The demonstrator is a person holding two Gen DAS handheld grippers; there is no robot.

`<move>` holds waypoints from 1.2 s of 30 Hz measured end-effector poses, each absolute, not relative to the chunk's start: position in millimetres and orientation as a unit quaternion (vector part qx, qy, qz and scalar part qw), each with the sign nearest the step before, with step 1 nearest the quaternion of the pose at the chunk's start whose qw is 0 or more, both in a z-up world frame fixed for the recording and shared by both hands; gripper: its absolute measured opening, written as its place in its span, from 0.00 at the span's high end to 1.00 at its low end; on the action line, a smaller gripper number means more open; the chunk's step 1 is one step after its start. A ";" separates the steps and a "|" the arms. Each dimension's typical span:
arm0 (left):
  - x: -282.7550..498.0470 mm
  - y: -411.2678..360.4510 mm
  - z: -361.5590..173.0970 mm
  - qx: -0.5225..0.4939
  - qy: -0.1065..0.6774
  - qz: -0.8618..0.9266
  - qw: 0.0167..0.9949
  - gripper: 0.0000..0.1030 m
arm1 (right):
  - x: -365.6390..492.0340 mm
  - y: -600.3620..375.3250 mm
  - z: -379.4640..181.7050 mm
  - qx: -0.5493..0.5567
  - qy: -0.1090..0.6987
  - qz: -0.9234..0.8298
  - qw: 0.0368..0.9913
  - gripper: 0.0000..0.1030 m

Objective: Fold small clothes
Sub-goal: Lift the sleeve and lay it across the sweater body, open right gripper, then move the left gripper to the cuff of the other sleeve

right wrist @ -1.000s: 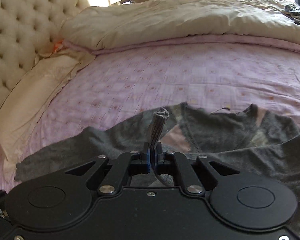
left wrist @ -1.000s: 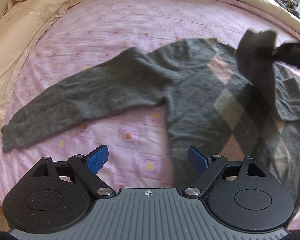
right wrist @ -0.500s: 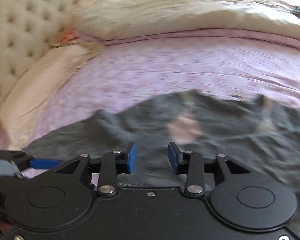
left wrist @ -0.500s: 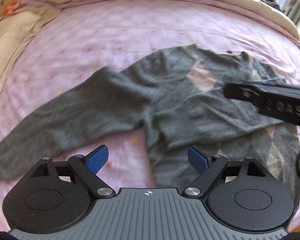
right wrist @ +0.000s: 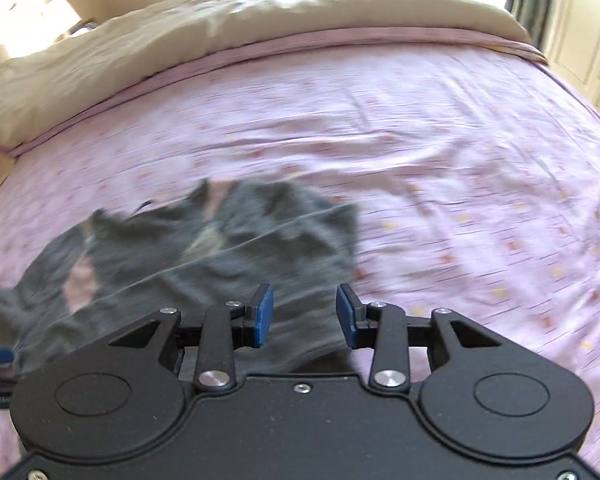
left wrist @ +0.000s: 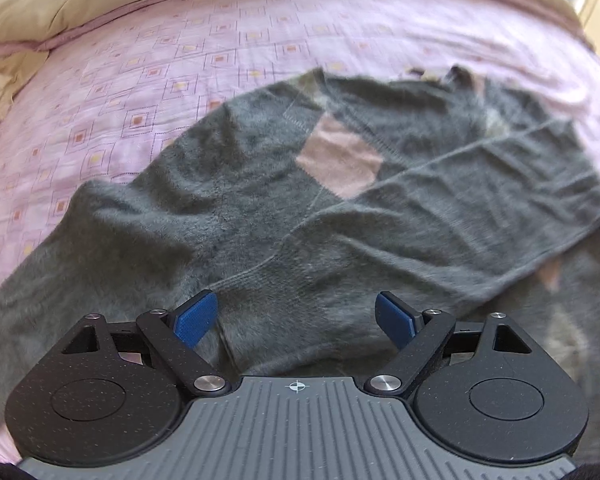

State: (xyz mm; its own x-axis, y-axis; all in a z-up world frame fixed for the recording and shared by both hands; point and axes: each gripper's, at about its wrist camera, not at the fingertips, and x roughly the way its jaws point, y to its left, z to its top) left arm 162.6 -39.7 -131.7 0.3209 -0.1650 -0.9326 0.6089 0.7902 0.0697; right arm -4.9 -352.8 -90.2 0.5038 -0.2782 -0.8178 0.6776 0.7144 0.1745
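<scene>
While spread on one bedsheet [left wrist: 228,36]: one sweater [left wrist: 284,216]; two gaping tongs [left wrist: 296,320] [right wrist: 305,316]

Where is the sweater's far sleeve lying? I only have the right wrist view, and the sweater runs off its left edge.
Observer: The unfolded sleeve lies spread out on the pink bedsheet, away from the sweater body.
Operator: And the other sleeve?
Observer: The folded sleeve lies across the chest, below a pink diamond.
Operator: Is the left gripper holding anything?
Observer: No; the left gripper is open, over the sweater.
</scene>
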 end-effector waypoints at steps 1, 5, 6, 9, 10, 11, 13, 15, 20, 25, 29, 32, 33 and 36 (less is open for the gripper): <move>164.1 -40.1 -137.8 0.225 0.529 -0.236 0.784 0.16 | -5.8 -362.7 -93.1 0.248 0.408 -0.294 0.828 0.54; 172.0 -25.5 -155.2 0.212 0.540 -0.221 0.784 0.14 | -1.4 -396.2 -114.0 0.260 0.424 -0.299 0.814 0.54; 174.7 -20.9 -156.8 0.196 0.548 -0.217 0.784 0.12 | 1.6 -401.3 -118.6 0.262 0.426 -0.298 0.813 0.54; 178.8 -14.4 -158.1 0.173 0.558 -0.206 0.785 0.09 | 12.7 -412.9 -131.8 0.274 0.431 -0.288 0.810 0.54; 178.1 -15.2 -157.9 0.176 0.557 -0.204 0.785 0.08 | 17.6 -415.6 -136.7 0.279 0.434 -0.283 0.809 0.54; 176.6 -16.8 -157.3 0.181 0.555 -0.201 0.786 0.08 | 21.7 -418.5 -141.3 0.283 0.437 -0.280 0.807 0.54; 174.9 -19.9 -156.8 0.188 0.552 -0.193 0.789 0.06 | 28.2 -423.4 -150.7 0.289 0.442 -0.274 0.804 0.54; 175.5 -20.5 -157.4 0.187 0.553 -0.183 0.791 0.01 | 33.1 -426.2 -158.4 0.296 0.450 -0.267 0.799 0.57; 181.4 -16.5 -161.1 0.158 0.570 -0.170 0.788 0.00 | 39.7 -421.1 -156.3 0.243 0.477 -0.254 0.806 0.92; 182.9 -11.0 -162.9 0.142 0.575 -0.169 0.788 0.00 | 30.1 -434.7 -163.4 0.255 0.485 -0.278 0.789 0.97; 181.3 -8.5 -162.5 0.133 0.574 -0.166 0.791 0.00 | 17.5 -436.1 -148.3 0.280 0.448 -0.275 0.804 0.83; 179.7 -5.8 -161.8 0.120 0.575 -0.160 0.793 0.00 | 5.2 -428.3 -135.2 0.287 0.427 -0.274 0.812 0.80; 177.2 -3.9 -160.0 0.114 0.577 -0.157 0.794 0.00 | 1.7 -424.1 -131.8 0.286 0.423 -0.273 0.815 0.73; 167.7 1.5 -153.9 0.100 0.579 -0.151 0.795 0.00 | -13.5 -405.7 -123.4 0.276 0.410 -0.274 0.825 0.38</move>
State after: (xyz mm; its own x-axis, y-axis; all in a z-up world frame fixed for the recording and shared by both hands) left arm 167.7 1.5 -153.9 0.2852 -0.1236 -0.9505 0.3558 0.9344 -0.0148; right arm -13.5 -405.7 -123.4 0.5124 -0.2266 -0.8283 0.6789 0.6975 0.2292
